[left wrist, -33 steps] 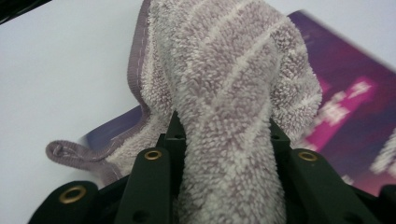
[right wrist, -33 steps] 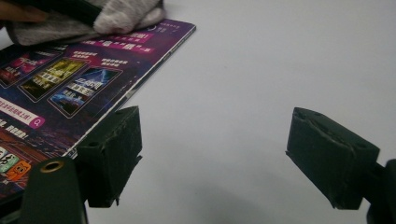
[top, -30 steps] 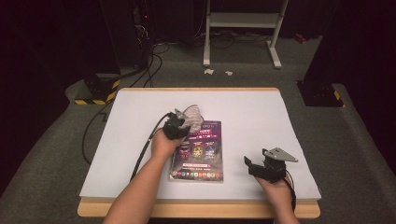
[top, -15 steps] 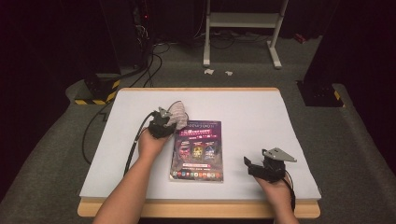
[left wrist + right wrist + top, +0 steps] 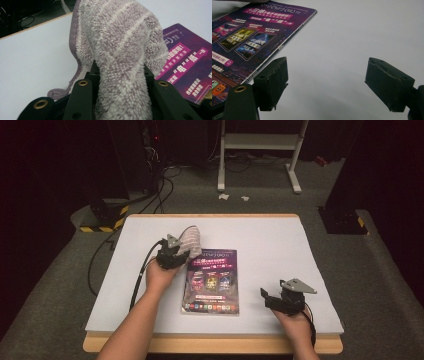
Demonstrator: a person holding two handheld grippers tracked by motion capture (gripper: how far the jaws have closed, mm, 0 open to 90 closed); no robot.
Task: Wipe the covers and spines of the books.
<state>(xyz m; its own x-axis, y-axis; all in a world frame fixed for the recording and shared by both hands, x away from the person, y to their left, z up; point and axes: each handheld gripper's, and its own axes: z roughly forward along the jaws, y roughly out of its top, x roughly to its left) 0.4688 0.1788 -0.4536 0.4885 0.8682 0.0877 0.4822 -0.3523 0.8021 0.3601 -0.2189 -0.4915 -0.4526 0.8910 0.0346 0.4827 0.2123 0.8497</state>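
Observation:
A striped mauve-and-white towel is bunched up between the jaws of my left gripper, which is shut on it at the top left corner of a purple magazine. In the left gripper view the towel bulges out past the left gripper, with the magazine to its right. My right gripper rests near the table's front right, open with nothing between its jaws. In the right gripper view the right gripper frames bare white surface, and the magazine lies off to its left.
The white table top has a wooden rim at the front. Beyond its far edge are a white metal stand, black cables and a yellow-and-black striped base on the grey floor.
My left gripper has carried the towel leftward, off the magazine's top edge to its top left corner. The right gripper has stayed where it was.

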